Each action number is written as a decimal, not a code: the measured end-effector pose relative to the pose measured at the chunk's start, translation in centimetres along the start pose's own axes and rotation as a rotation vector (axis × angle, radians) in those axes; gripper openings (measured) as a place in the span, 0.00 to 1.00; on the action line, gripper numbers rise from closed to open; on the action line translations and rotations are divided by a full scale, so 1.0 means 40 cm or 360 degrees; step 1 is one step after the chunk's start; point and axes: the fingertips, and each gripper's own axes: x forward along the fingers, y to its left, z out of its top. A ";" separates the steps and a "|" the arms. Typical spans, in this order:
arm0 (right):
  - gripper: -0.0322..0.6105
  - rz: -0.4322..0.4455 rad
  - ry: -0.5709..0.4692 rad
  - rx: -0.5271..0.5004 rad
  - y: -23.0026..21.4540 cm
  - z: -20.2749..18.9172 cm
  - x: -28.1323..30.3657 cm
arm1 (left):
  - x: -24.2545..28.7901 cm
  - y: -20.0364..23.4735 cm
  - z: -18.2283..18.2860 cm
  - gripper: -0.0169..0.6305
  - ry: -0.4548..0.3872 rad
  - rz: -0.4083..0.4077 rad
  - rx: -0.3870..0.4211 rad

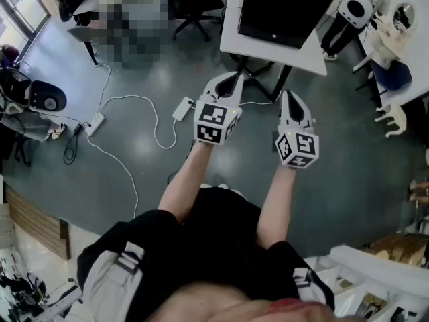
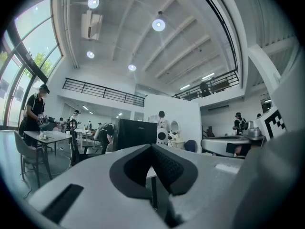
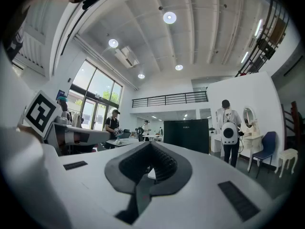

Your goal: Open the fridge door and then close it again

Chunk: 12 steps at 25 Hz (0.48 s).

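High-ceilinged hall: round ceiling lamps (image 3: 169, 17), tall windows (image 3: 95, 99), railed upper gallery (image 3: 169, 99). Grey polished floor (image 1: 134, 173), with a white power strip (image 1: 182, 108) lying on it. Black office chair (image 1: 194, 2) just beside the white rectangular surface (image 1: 268, 49).

On that surface: black box-shaped fridge (image 1: 285, 9), front flat and door shut, contents unseen.

Well short of the fridge, over bare floor: left claw (image 1: 235, 80) and right claw (image 1: 287, 98), side by side and level. Each pressed together, nothing between the pads.
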 end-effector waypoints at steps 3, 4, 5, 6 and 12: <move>0.04 -0.0030 -0.0010 0.0044 -0.044 -0.010 -0.013 | 0.016 -0.031 -0.012 0.01 0.0018 0.0000 -0.0009; 0.04 -0.0028 -0.0012 0.0059 -0.056 -0.014 -0.020 | 0.018 -0.041 -0.015 0.01 0.0022 0.0002 -0.0006; 0.04 -0.0021 -0.0013 0.0073 -0.066 -0.019 -0.026 | 0.019 -0.051 -0.019 0.01 0.0026 0.0005 -0.0005; 0.04 -0.0013 -0.0012 0.0082 -0.075 -0.023 -0.031 | 0.021 -0.058 -0.026 0.01 0.0031 0.0012 -0.0009; 0.04 0.0037 0.0003 0.0100 -0.125 -0.043 -0.036 | 0.044 -0.086 -0.050 0.01 0.0045 0.0048 -0.0044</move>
